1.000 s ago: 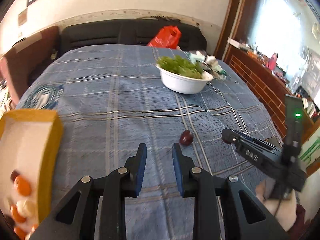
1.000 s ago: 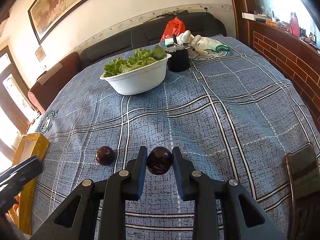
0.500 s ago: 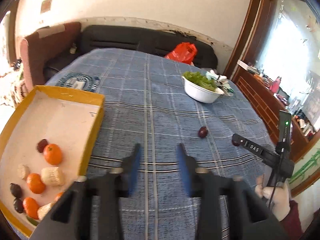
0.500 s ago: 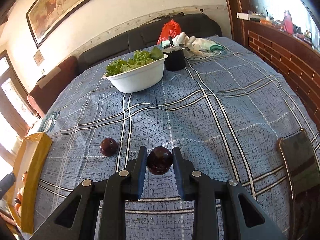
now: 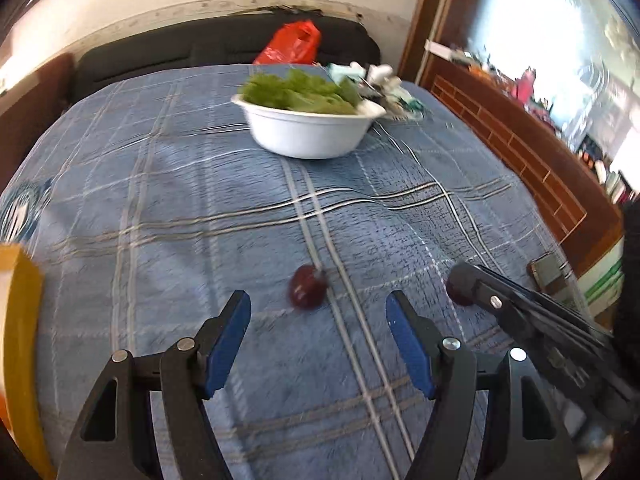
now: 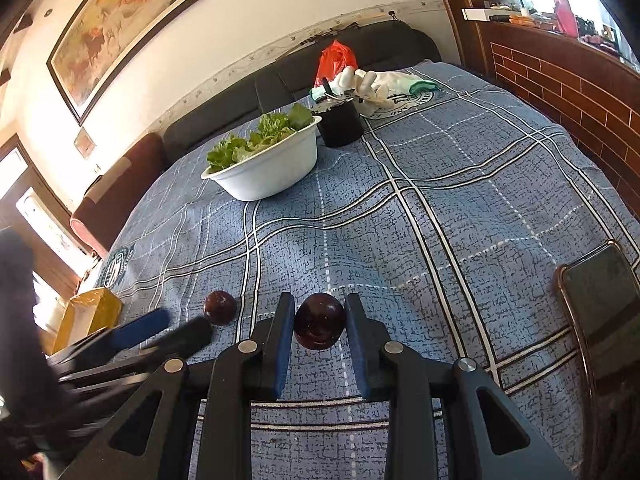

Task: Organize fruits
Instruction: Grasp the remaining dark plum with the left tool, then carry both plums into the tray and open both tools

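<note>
My right gripper (image 6: 320, 322) is shut on a dark red plum (image 6: 319, 327) and holds it just above the blue plaid tablecloth; it also shows in the left wrist view (image 5: 460, 286) at the right. A second dark red plum (image 5: 307, 287) lies on the cloth, just ahead of my left gripper (image 5: 318, 320), which is open wide and empty. This plum shows in the right wrist view (image 6: 219, 307) beside the left gripper's fingers (image 6: 140, 330). The yellow fruit box (image 5: 18, 344) is at the far left edge.
A white bowl of lettuce (image 5: 308, 132) stands at the back of the table, with a black cup (image 6: 340, 122) and white gloves (image 6: 376, 84) behind it. A phone (image 6: 600, 296) lies at the right edge. A red bag (image 5: 290, 42) sits on the black sofa.
My left gripper has swung from over the yellow box back toward the loose plum and opened wide. My right gripper keeps hold of its plum, almost still.
</note>
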{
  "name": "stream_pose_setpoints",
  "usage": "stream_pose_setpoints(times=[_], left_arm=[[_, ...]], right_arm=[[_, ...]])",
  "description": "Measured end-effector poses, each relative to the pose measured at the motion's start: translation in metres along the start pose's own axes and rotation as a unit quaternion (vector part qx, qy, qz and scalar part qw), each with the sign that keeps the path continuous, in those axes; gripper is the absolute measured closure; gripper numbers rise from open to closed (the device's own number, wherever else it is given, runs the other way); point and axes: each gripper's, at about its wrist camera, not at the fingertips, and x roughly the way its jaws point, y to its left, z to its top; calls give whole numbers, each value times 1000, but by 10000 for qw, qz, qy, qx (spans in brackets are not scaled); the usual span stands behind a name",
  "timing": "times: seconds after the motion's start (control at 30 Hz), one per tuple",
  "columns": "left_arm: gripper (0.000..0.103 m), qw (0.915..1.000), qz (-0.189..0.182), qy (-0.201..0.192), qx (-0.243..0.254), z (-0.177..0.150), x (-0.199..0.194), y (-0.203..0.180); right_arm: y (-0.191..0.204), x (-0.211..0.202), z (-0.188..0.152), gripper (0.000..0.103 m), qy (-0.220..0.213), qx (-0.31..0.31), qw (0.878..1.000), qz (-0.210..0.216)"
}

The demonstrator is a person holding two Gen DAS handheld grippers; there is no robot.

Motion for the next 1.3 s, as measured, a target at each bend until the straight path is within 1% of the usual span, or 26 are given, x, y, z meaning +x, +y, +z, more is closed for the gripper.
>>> stream_pose_setpoints(times=[0.1, 0.13, 0.17, 0.2, 0.23, 0.27, 0.43, 0.67, 0.83, 0.87, 0.93, 1.0, 1.03, 1.07, 1.1, 1.17, 1.23, 1.3], left_arm=[[34, 9997, 146, 41, 167, 5, 15, -4], [40, 9997, 178, 76, 174, 5, 19, -2], [58, 9996, 215, 114, 169, 5, 23, 0], [71, 9994, 253, 189, 143, 3, 28, 2], [80, 9993, 246, 244, 113, 2, 31, 5], [80, 9997, 200, 149, 85, 1, 28, 6], [80, 9998, 215, -44, -35, -1, 11, 11], [80, 9987, 243, -333, -314, -14, -40, 27], [80, 9958, 353, -554, -641, -39, -84, 45], [80, 9948, 369, -609, -721, -44, -95, 51], [80, 9922, 408, -731, -921, -55, -118, 65], [80, 9898, 434, -838, -1063, -65, -137, 75], [80, 9889, 452, -881, -1110, -68, -146, 80], [80, 9877, 481, -933, -1158, -73, -155, 85], [80, 9862, 501, -1000, -1217, -78, -165, 91], [80, 9835, 484, -1099, -1352, -84, -177, 101], [80, 9805, 432, -1179, -1510, -92, -188, 112], [80, 9774, 428, -1254, -1647, -101, -198, 122]], right_arm=[[0, 0, 0, 74, 7, 33, 10000, 45], [0, 0, 0, 74, 7, 37, 10000, 48], [0, 0, 1, 74, 8, 36, 10000, 44], [0, 1, 0, 74, 11, 33, 10000, 27], [0, 1, 1, 74, 17, 29, 10000, 21], [0, 1, 1, 74, 25, 27, 10000, 19], [1, 2, 0, 74, 30, -19, 10000, -35], [6, 1, -1, 75, -44, -162, 9998, -112], [5, -5, -2, 75, -208, -130, 9997, -65], [4, -6, -2, 75, -217, -107, 9997, -3], [3, -7, -1, 75, -171, -25, 9995, 259], [0, -5, -1, 75, 38, 178, 9976, 669], [-3, -6, -2, 75, 179, 387, 9944, 970], [-5, -7, -4, 75, 274, 518, 9913, 1177], [-5, -9, -8, 75, 406, 706, 9858, 1467], [0, -14, -13, 75, 585, 901, 9777, 1806], [12, -22, -17, 75, 687, 890, 9745, 1943], [29, -32, -18, 75, 696, 690, 9767, 1907]])
